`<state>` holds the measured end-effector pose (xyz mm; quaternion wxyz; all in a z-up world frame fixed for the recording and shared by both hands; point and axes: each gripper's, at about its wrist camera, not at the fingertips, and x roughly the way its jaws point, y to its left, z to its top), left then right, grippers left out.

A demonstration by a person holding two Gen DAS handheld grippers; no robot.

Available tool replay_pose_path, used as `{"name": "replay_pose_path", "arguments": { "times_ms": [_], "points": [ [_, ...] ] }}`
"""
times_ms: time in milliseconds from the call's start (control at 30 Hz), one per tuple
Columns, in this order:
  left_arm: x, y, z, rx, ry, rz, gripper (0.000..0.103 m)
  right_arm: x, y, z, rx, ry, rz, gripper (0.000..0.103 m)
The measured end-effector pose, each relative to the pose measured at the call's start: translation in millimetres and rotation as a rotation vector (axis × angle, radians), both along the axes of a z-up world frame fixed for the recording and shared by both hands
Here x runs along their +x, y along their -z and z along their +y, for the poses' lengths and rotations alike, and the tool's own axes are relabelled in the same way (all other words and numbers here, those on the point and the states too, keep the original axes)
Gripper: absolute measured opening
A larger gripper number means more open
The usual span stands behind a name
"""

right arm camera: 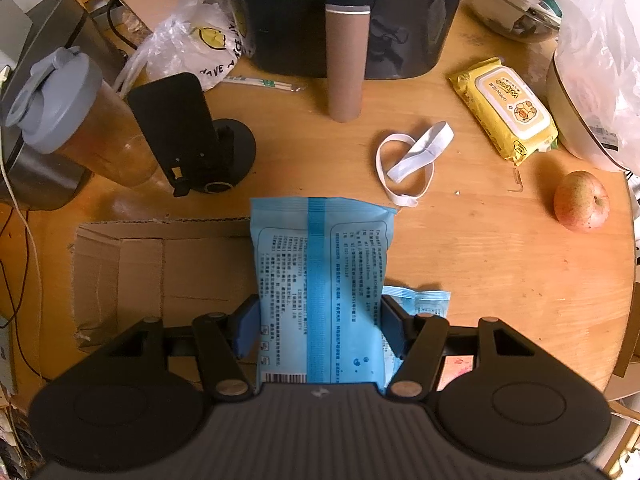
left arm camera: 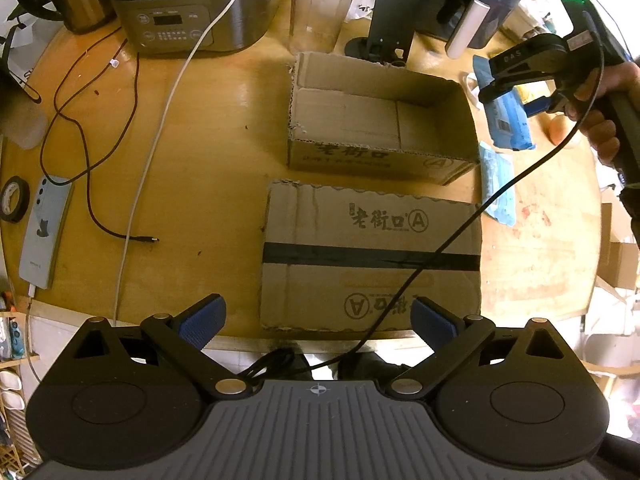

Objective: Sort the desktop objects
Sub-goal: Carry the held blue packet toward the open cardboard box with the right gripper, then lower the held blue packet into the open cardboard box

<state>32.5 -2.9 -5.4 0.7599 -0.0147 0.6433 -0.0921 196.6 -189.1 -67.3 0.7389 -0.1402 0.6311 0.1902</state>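
My right gripper [right arm camera: 320, 324] is shut on a blue wipes packet [right arm camera: 320, 264] and holds it above the right edge of the open cardboard box [right arm camera: 120, 264]. In the left wrist view the right gripper [left arm camera: 516, 92] holds the packet [left arm camera: 506, 120] to the right of the open box [left arm camera: 376, 116]. A second blue packet [left arm camera: 496, 184] lies on the table by the box's right side; it also shows in the right wrist view [right arm camera: 424, 300]. My left gripper [left arm camera: 318, 320] is open and empty over the near edge of an upside-down cardboard box [left arm camera: 372, 256].
On the right are a yellow wipes pack [right arm camera: 504, 108], a white elastic band [right arm camera: 412, 160] and an apple [right arm camera: 582, 200]. A black stand [right arm camera: 192, 136], a shaker bottle [right arm camera: 68, 120] and an air fryer [right arm camera: 344, 16] stand at the back. On the left are cables [left arm camera: 132, 140], a phone [left arm camera: 44, 232], tape roll [left arm camera: 14, 198] and a cooker [left arm camera: 188, 4].
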Motion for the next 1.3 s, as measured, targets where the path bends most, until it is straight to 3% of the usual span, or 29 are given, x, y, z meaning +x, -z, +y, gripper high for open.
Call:
{"name": "replay_pose_path", "arguments": {
  "times_ms": [1300],
  "points": [
    [1,-1,6,-0.001,-0.025,0.000,0.101,-13,8,40,0.014,-0.022,0.016,0.061]
  ]
}}
